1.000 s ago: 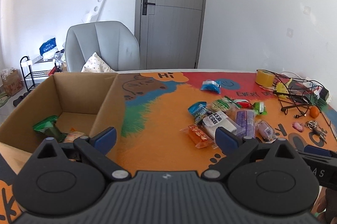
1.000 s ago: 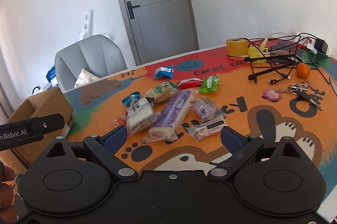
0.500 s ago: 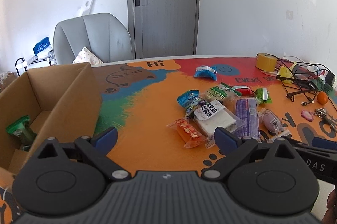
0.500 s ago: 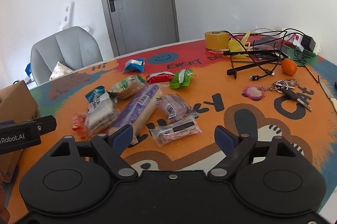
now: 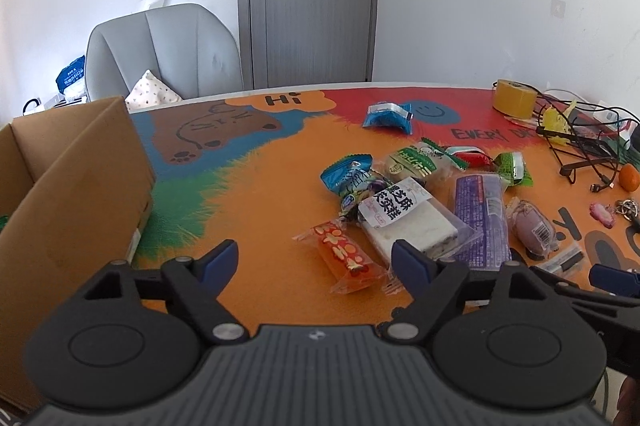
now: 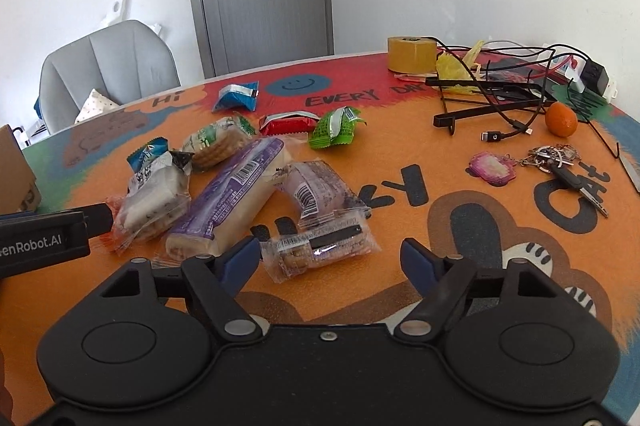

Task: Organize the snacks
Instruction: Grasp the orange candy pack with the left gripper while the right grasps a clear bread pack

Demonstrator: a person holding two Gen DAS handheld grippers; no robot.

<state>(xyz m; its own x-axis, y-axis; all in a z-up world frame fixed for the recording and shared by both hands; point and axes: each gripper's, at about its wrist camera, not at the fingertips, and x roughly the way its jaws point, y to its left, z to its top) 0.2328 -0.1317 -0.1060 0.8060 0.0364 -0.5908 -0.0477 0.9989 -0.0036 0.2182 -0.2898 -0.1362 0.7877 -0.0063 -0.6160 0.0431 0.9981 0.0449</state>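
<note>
Several wrapped snacks lie in a pile on the colourful table mat. My left gripper (image 5: pixel 316 260) hovers low over the mat with its jaws closing. The orange-red packet (image 5: pixel 344 256) lies just ahead between its fingers, and the pads do not press it. A white cake pack (image 5: pixel 404 222) and a long purple bar (image 5: pixel 480 218) lie to the right. My right gripper (image 6: pixel 330 258) is also closing. A clear cookie packet (image 6: pixel 320 250) sits between its fingers, untouched as far as I can see. Behind it lies a purple bun packet (image 6: pixel 316 189).
An open cardboard box (image 5: pixel 72 193) stands at the table's left edge. At the back right are a tape roll (image 6: pixel 412 53), tangled cables (image 6: pixel 500 93), a mandarin (image 6: pixel 562 119), keys (image 6: pixel 560 161) and a pink charm (image 6: pixel 492 167). A grey chair (image 5: pixel 164 53) stands behind the table.
Both grippers have come forward and down toward the snack pile, and their jaws have narrowed. The cardboard box has slid toward the left edge of the left wrist view.
</note>
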